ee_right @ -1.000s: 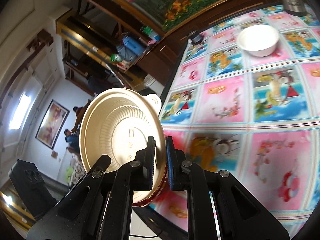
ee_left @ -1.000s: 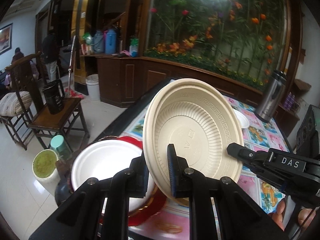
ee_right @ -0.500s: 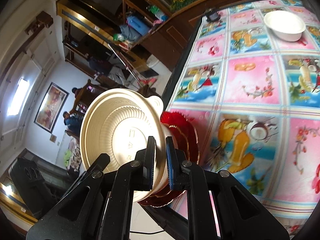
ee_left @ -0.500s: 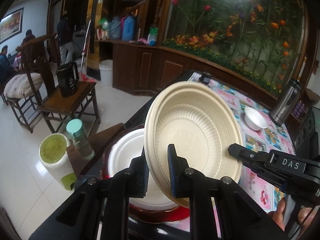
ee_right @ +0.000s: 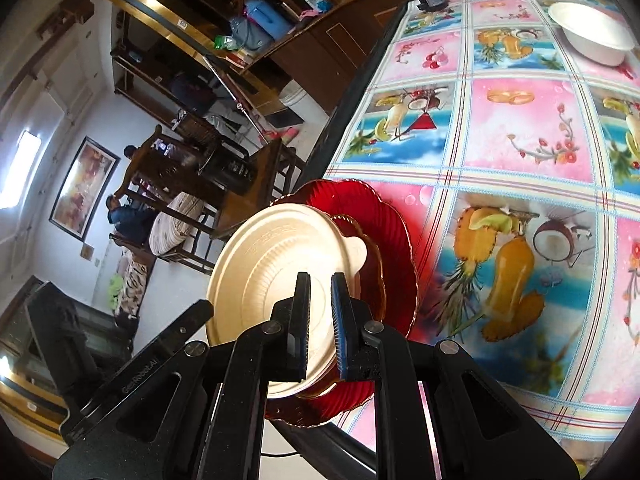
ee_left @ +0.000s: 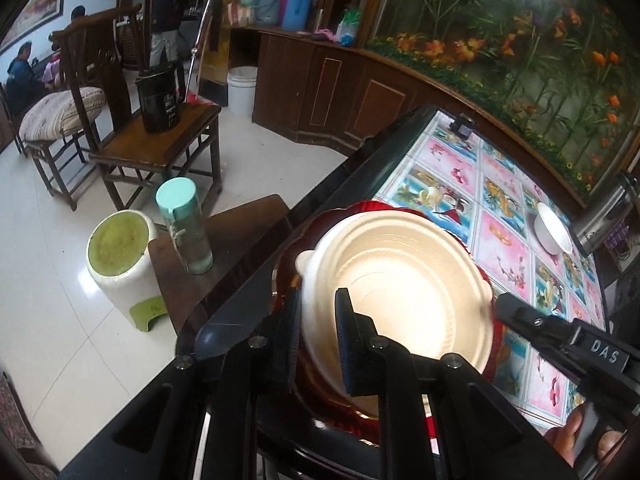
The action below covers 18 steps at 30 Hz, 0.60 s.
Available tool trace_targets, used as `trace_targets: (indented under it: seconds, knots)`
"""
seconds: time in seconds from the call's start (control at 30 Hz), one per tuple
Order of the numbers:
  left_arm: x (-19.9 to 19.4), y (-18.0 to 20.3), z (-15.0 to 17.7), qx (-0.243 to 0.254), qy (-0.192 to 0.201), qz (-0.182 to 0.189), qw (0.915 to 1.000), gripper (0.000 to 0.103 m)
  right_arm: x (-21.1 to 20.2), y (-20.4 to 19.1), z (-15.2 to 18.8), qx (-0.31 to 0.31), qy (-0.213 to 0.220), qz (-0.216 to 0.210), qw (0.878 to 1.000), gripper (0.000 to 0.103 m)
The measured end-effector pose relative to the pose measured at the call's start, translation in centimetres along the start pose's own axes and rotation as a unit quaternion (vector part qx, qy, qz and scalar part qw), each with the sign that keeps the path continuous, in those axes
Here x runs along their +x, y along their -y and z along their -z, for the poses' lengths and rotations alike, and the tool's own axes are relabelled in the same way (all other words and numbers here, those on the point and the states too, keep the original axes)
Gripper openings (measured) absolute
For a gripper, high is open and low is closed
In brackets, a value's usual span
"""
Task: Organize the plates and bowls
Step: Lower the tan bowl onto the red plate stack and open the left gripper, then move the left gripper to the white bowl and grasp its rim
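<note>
**Left wrist view: cream plate pinched over the red stack at the table corner**

Left wrist view shows the left gripper pinching the near rim of the cream plate, one finger outside, one inside the well. The plate lies nearly flat on the red plates, which sit at the table's dark edge; past that edge, left of the tool, the floor drops away to a stool and bottle. Ahead and right, patterned tablecloth runs open to a white bowl well apart. The right gripper straddles the plate's opposite rim, fingers slightly parted; whether they grip it I cannot tell.
</note>
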<state>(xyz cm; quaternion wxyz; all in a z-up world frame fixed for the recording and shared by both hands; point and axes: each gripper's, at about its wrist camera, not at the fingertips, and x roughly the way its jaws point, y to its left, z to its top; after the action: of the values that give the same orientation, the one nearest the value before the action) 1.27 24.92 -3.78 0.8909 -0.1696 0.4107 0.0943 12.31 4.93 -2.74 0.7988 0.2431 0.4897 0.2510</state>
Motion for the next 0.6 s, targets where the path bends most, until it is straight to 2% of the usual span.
trace_targets:
  seconds: [0.17, 0.37, 0.47, 0.6]
  knots:
    - [-1.7, -1.2, -0.6, -0.013, 0.023, -0.010, 0.9996, 0.016, -0.9, 0.9, -0.8, 0.010, 0.015, -0.007, 1.000, 0.012]
    - [-3.9, -0.9, -1.4, -0.017, 0.059, -0.016, 0.9980, 0.016, -1.8, 4.1, -1.4, 0.049, 0.021, -0.011, 0.998, 0.012]
    - [-4.4, 0.3, -1.7, -0.013, 0.065, -0.006, 0.9978, 0.016, -2.5, 6.1, -1.8, 0.075, 0.029, -0.011, 0.997, 0.012]
    - [-4.5, 3.6, -1.7, 0.021, 0.064, 0.011, 0.9977, 0.016, -3.8, 8.9, -2.3, 0.100, 0.047, -0.009, 0.994, 0.012]
